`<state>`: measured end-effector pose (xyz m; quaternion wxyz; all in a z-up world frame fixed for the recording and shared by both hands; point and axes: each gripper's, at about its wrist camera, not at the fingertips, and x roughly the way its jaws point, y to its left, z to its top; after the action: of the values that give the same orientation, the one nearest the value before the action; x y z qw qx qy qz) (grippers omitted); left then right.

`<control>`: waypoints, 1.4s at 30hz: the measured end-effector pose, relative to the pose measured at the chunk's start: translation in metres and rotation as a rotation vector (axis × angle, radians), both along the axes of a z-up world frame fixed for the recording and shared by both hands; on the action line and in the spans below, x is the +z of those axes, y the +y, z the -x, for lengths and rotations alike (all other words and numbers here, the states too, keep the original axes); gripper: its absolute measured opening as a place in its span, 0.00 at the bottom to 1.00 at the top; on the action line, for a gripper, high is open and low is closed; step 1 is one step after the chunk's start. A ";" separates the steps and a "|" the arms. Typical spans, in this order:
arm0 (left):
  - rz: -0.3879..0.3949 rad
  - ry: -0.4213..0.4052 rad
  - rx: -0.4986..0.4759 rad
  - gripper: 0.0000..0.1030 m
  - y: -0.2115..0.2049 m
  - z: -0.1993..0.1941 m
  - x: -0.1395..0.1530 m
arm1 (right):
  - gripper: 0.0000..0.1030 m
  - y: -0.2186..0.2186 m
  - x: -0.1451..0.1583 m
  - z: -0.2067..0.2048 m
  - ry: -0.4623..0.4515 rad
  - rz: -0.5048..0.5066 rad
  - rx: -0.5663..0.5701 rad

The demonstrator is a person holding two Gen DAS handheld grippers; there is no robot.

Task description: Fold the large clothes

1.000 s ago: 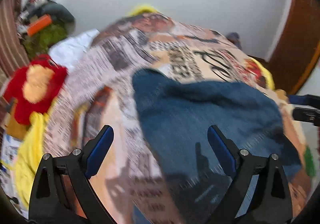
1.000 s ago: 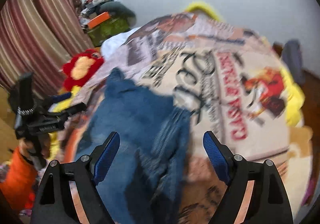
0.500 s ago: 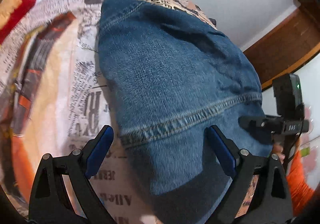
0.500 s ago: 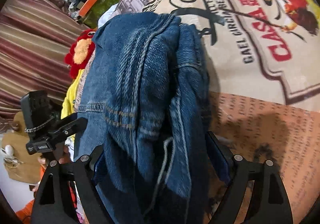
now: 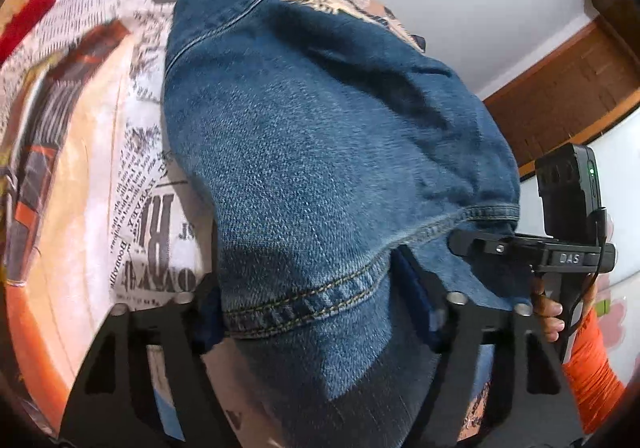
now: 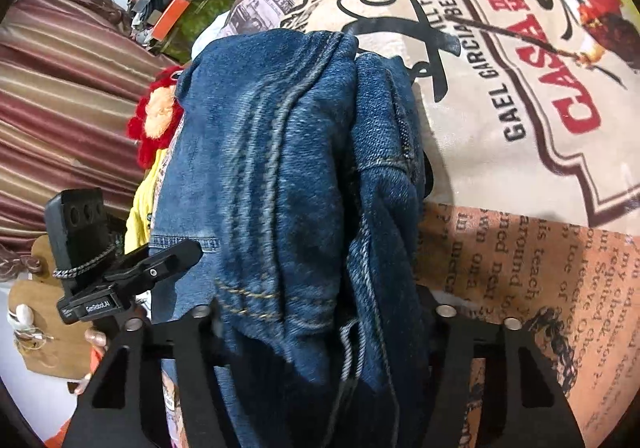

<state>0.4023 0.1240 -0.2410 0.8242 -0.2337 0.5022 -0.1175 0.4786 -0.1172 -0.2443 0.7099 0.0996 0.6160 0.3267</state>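
A pair of blue jeans [image 5: 320,136] lies bunched on the printed bed cover [image 5: 84,176]. In the left wrist view my left gripper [image 5: 310,300] is closing, and its pads push a stitched hem fold together. In the right wrist view the jeans [image 6: 272,168] show seams and a zipper. There my right gripper [image 6: 320,312] is closing on a thick bundle of denim that fills the gap between its pads. Each gripper appears in the other's view, the right gripper [image 5: 520,248] at the right side of the jeans and the left gripper [image 6: 132,272] at the left side.
A red and yellow plush toy [image 6: 156,120] and yellow cloth [image 6: 140,208] lie at the bed's left side. Beyond them are a striped curtain [image 6: 60,108] and a pile of clutter [image 6: 176,8]. A wooden door frame [image 5: 568,88] stands by the white wall. The bed cover [image 6: 520,68] stretches right.
Both grippers have dropped onto the jeans and tilted down. Their jaws, wide apart before, have come in against the denim on both sides.
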 end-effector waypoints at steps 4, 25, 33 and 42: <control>-0.016 -0.027 -0.014 0.53 0.000 0.009 0.017 | 0.44 0.002 0.019 0.011 -0.021 0.023 -0.010; -0.097 -0.217 0.088 0.50 0.093 0.097 0.137 | 0.41 0.101 0.151 0.093 -0.222 -0.070 0.065; -0.077 -0.114 0.143 0.50 0.135 0.125 0.101 | 0.41 0.149 0.108 0.118 -0.138 -0.057 0.096; -0.044 0.068 0.138 0.50 0.153 0.121 0.007 | 0.41 0.178 0.018 0.116 -0.008 0.064 0.125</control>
<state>0.2817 0.2767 -0.2336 0.8177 -0.2535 0.5151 -0.0416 0.3629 0.0609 -0.2265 0.6934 0.0368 0.6283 0.3509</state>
